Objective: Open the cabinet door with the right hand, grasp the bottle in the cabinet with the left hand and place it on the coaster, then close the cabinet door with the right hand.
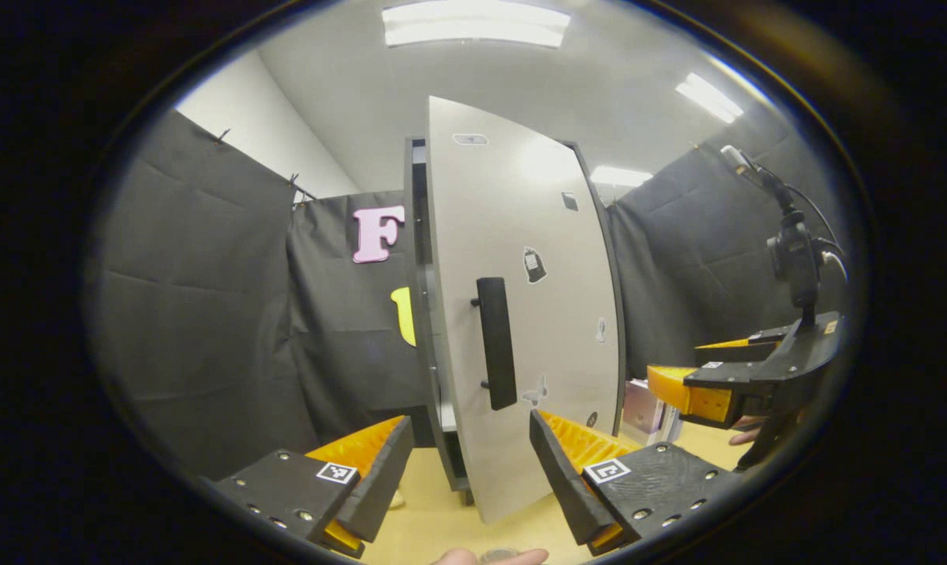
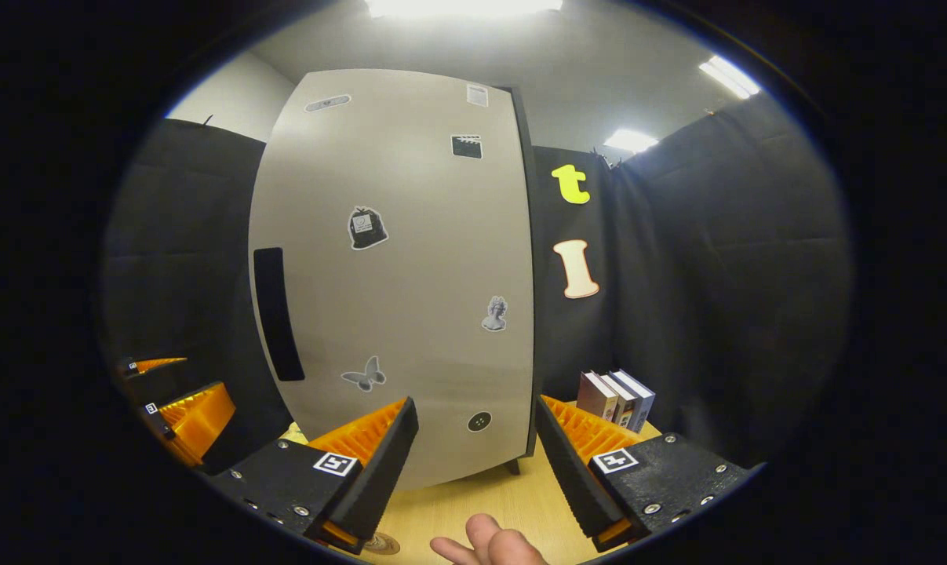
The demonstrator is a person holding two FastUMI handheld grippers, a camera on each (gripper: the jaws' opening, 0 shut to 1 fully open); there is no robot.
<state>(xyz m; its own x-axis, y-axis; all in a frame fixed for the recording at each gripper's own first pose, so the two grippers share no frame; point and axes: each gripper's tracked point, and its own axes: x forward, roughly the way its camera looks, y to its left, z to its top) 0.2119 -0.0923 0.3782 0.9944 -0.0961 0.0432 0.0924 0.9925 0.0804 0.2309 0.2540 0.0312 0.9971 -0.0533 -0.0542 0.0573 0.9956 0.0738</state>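
In the left gripper view, the left gripper [image 1: 467,463] hangs spread with nothing between its fingers, facing the cabinet door [image 1: 520,314], which stands slightly ajar, its dark handle [image 1: 496,343] toward the camera. The right gripper [image 1: 697,384] floats at far right, its jaws too edge-on to judge there. In the right gripper view it [image 2: 473,451] is spread before the door (stickers dotted across it); books [image 2: 616,399] stand on the table [image 2: 457,502] to the right. The bottle is hidden.
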